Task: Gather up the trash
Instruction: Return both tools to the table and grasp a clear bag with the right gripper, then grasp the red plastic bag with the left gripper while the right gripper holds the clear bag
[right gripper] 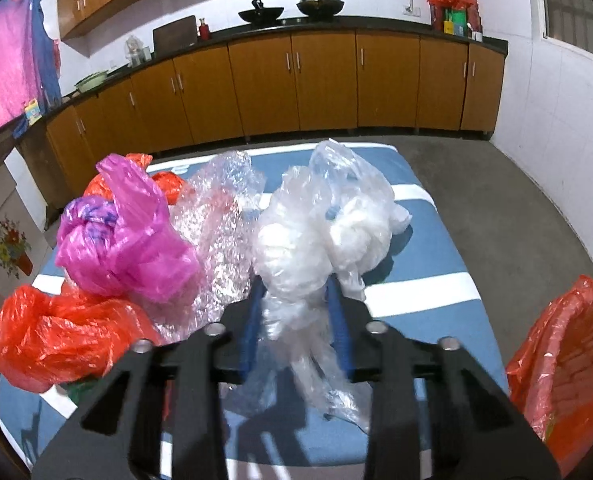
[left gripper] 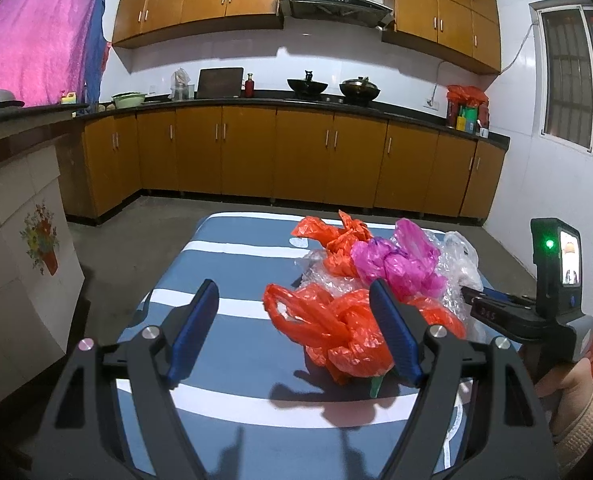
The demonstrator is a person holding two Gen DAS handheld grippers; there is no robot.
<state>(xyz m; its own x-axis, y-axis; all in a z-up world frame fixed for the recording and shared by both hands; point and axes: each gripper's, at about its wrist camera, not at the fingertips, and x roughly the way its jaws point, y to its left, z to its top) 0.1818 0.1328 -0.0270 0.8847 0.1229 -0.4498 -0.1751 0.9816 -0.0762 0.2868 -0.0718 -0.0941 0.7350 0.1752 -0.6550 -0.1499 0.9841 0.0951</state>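
Clamped on the crumpled clear thin-plastic bag [right gripper: 320, 220] by the right gripper [right gripper: 296, 312], blue pads pinching the bag's twisted neck, bulk ballooning out toward twelve o'clock above the blue-and-white striped table cover [right gripper: 436, 304]. Pinched at the neck probably because the gathered film gives the narrow jaws something firm to bite. Cloudy white where layers bunch, nearly see-through at the loose tail trailing toward six o'clock. Waiting at about four o'clock in the right view: a woven basket lined with an orange plastic bag [right gripper: 568, 364], likely the bin for the haul. Spread wide and empty, the left gripper [left gripper: 296, 332], hovering over the table with the knotted orange plastic bag [left gripper: 336, 332] just beyond its right pad, seemingly lined up for the next pick. Heaped from nine to eleven o'clock in the right view: a crumpled magenta plastic bag [right gripper: 132, 240] and a wad of clear bubble wrap [right gripper: 220, 232], not yet gathered.
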